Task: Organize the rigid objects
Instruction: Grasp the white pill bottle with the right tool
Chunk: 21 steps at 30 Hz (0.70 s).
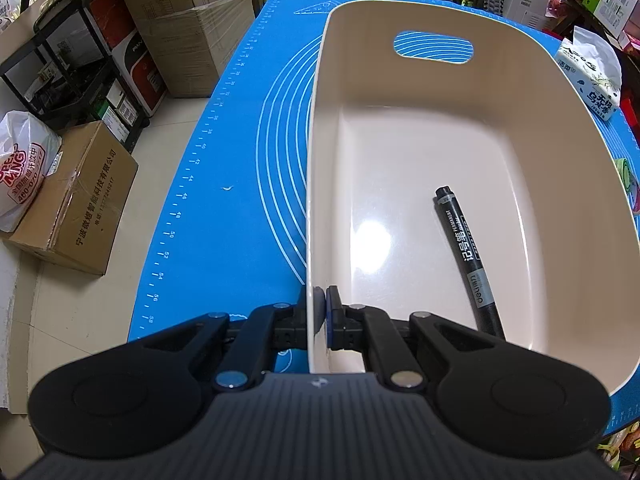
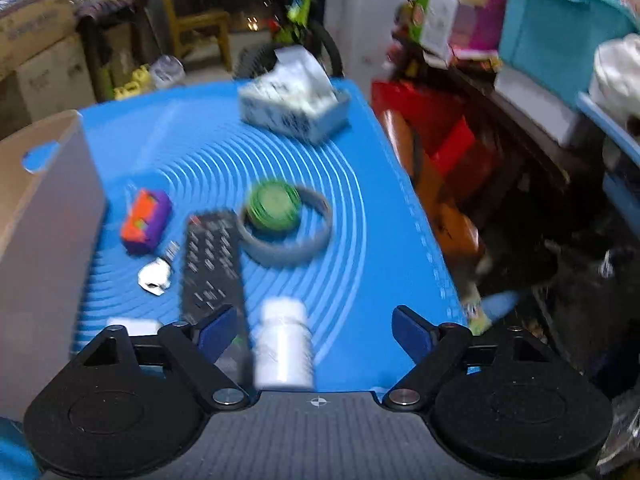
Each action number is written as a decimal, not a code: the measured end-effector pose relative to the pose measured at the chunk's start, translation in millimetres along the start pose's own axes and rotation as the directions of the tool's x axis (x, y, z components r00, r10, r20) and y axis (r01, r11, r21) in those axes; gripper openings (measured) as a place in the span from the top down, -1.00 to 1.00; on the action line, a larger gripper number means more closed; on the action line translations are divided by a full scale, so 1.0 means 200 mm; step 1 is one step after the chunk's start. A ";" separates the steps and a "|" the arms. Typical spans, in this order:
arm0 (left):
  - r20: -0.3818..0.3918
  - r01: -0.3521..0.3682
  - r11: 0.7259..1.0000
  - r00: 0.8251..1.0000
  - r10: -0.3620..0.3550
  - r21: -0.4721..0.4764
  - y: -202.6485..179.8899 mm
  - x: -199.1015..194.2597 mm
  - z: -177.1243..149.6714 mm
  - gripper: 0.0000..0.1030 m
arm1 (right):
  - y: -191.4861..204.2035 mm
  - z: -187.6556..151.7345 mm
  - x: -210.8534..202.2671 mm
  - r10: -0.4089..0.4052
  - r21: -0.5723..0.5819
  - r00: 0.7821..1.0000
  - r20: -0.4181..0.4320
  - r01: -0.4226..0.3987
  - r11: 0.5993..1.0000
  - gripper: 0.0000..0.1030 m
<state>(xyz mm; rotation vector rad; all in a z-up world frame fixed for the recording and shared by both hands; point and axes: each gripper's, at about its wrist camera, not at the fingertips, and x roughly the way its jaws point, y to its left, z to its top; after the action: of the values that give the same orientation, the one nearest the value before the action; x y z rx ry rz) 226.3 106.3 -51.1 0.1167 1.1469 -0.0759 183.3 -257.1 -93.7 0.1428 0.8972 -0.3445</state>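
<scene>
A cream plastic bin [image 1: 400,40] stands on the blue mat [image 1: 240,160]. A black marker [image 1: 468,256] lies inside it. My left gripper [image 1: 320,308] is shut on the bin's near left wall. In the blurred right wrist view, my right gripper [image 2: 316,332] is open above the mat [image 2: 360,200], with a white bottle [image 2: 284,344] between its fingers, not gripped. A black remote [image 2: 212,264], a green round object [image 2: 274,204] in a grey ring [image 2: 288,254], an orange and purple block [image 2: 146,220] and a small white object [image 2: 154,276] lie ahead. The bin's outer wall [image 2: 44,220] stands at left.
A tissue pack [image 2: 292,108] sits at the mat's far edge; it also shows in the left wrist view [image 1: 592,76]. Cardboard boxes [image 1: 76,200] and a black shelf [image 1: 68,60] stand on the floor at left. Red and orange clutter [image 2: 432,152] lies beyond the mat's right edge.
</scene>
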 end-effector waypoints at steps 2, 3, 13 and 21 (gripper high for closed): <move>0.000 -0.001 1.000 1.000 0.001 0.001 0.00 0.00 0.00 0.85 | -0.02 -0.03 0.05 0.007 0.018 1.000 -0.018 -0.007 1.000 -0.67; -0.001 -0.002 1.000 1.000 0.002 0.001 0.00 0.00 0.00 0.85 | -0.03 -0.05 0.06 0.010 0.018 1.000 -0.022 -0.009 1.000 -0.67; -0.001 -0.004 1.000 1.000 0.004 0.002 0.00 -0.01 0.00 0.85 | -0.06 -0.08 0.14 0.110 0.084 0.992 -0.055 -0.105 0.991 -0.45; -0.001 -0.005 1.000 1.000 0.005 0.002 0.00 0.00 0.00 0.85 | -0.08 -0.10 0.14 0.163 0.154 0.986 -0.045 -0.155 0.976 0.13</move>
<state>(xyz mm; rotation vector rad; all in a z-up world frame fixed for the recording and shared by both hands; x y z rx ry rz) 226.5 106.1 -50.2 0.1210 1.1470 -0.0727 179.1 -273.1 -127.6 0.3633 0.9102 -0.2595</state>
